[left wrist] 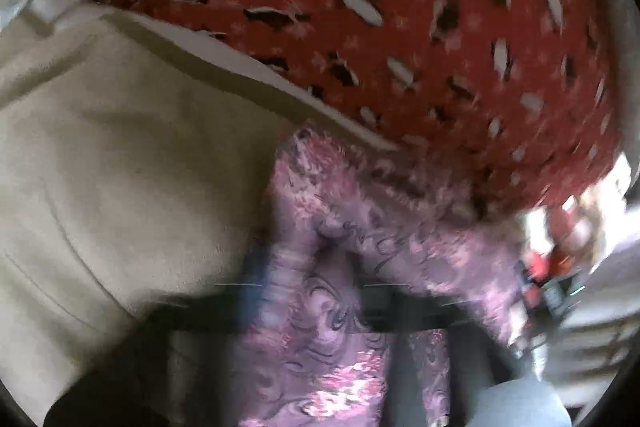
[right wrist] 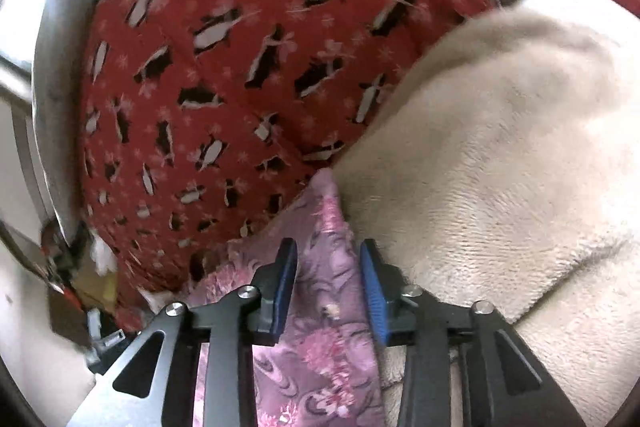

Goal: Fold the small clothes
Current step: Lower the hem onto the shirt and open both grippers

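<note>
A purple-pink patterned garment (right wrist: pixel 324 307) runs between the blue pads of my right gripper (right wrist: pixel 328 263), whose jaws stand slightly apart around the fabric. The same garment (left wrist: pixel 320 267) fills the lower middle of the left wrist view, draped over my left gripper (left wrist: pixel 312 291), which is blurred and mostly hidden by the cloth. A red penguin-print garment (right wrist: pixel 224 67) lies beyond, also in the left view (left wrist: pixel 360 7). A cream fleece item (right wrist: pixel 500 147) lies to the right, and to the left in the left view (left wrist: pixel 120 167).
A shiny metal rim (right wrist: pixel 48 75) curves along the left of the right wrist view. The other gripper's red and black parts (left wrist: pixel 548 267) show blurred at the right of the left view. Small clutter (right wrist: pixel 80 279) sits at lower left.
</note>
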`<act>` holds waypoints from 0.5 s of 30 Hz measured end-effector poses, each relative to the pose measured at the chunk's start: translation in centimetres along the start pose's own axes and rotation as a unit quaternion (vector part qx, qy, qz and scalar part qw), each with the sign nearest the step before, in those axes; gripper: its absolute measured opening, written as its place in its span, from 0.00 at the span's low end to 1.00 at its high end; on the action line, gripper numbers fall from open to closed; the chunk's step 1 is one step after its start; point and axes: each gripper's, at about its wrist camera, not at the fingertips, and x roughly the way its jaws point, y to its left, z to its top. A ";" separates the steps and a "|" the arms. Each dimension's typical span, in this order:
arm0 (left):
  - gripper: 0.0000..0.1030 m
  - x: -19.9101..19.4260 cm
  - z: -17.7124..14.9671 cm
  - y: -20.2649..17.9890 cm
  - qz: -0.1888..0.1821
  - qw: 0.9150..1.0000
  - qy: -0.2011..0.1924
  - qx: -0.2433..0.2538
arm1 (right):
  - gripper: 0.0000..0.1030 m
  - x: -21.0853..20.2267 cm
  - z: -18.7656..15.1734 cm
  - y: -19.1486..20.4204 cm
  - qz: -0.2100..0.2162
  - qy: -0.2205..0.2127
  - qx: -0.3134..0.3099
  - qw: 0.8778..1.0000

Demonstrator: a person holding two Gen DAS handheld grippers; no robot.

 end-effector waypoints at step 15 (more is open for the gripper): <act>0.03 -3.6 -2.6 2.9 0.016 0.994 -0.072 -0.079 | 0.13 -2.8 -1.5 0.2 -0.014 -0.018 -0.010 1.000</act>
